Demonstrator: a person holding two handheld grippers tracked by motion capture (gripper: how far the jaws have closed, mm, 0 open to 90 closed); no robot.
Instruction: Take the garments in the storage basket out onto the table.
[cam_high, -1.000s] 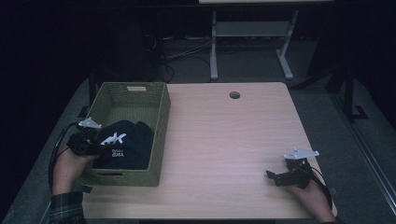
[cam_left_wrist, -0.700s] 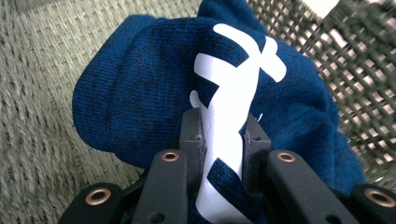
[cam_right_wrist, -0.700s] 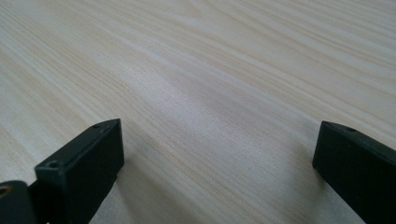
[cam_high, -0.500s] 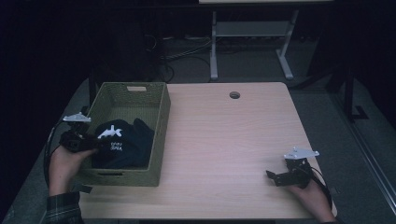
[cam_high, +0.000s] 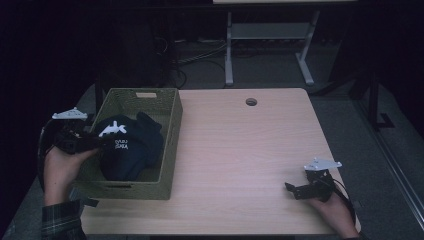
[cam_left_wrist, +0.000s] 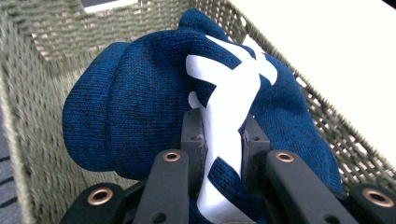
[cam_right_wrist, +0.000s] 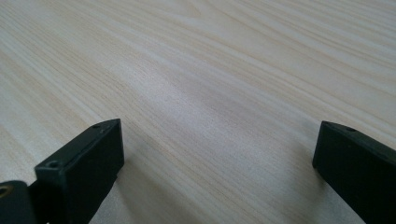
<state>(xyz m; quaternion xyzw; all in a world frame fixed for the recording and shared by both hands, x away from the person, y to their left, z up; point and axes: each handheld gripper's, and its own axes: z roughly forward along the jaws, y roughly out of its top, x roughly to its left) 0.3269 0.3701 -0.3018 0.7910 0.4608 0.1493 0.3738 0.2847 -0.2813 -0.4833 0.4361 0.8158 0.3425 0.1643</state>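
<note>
Item: navy knit beanie (cam_high: 127, 149) with a white printed logo, gathered in a lump inside the woven olive basket (cam_high: 172, 125) at the left side of the worktop (cam_high: 250, 150), its top rising level with the basket rim. Holder: left gripper (cam_high: 97, 144), reaching in over the basket's left wall with its jaws pointing right; in the left gripper view the jaws have just been closing and now pinch a fold of the beanie (cam_left_wrist: 140, 107) through the white logo, the cloth bunched between the pads. Relation that governs the coming move: the beanie's bulk lies right of and beyond the left gripper, hanging from the pinched fold, with the basket's right wall between it and the open worktop; judged from this, the lift must clear that wall before the beanie can travel right. Second holder: right gripper (cam_high: 295, 190), resting at the near right of the worktop, well apart from the basket, jaws spread wide with nothing but bare wood (cam_right_wrist: 210, 93) between them. The left hand is by far the nearer.
</note>
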